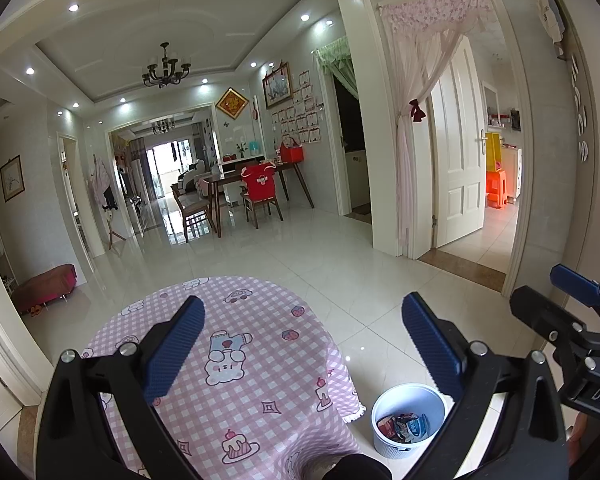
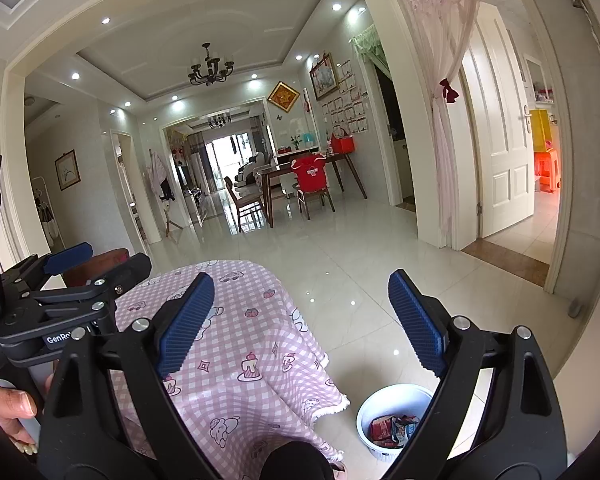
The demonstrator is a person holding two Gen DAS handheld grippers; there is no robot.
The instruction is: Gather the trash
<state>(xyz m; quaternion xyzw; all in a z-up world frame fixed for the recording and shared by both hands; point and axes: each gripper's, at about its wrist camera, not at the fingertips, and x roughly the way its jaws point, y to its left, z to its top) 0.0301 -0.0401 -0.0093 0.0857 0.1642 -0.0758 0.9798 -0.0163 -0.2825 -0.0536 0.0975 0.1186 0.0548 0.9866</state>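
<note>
Two grippers held side by side above round table with pink checked cloth. Left gripper at left, jaws spread wide, nothing between. Right gripper beside it, jaws also spread wide, empty. Further right, on tiled floor just beside table edge, white bin with trash wrappers inside.

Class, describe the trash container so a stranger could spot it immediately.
Find the round table under the pink checked cartoon tablecloth. On the glossy white tiled floor beside its fringed hem stands a small round pale-blue ribbed plastic bin. It alone holds crumpled wrappers.
</note>
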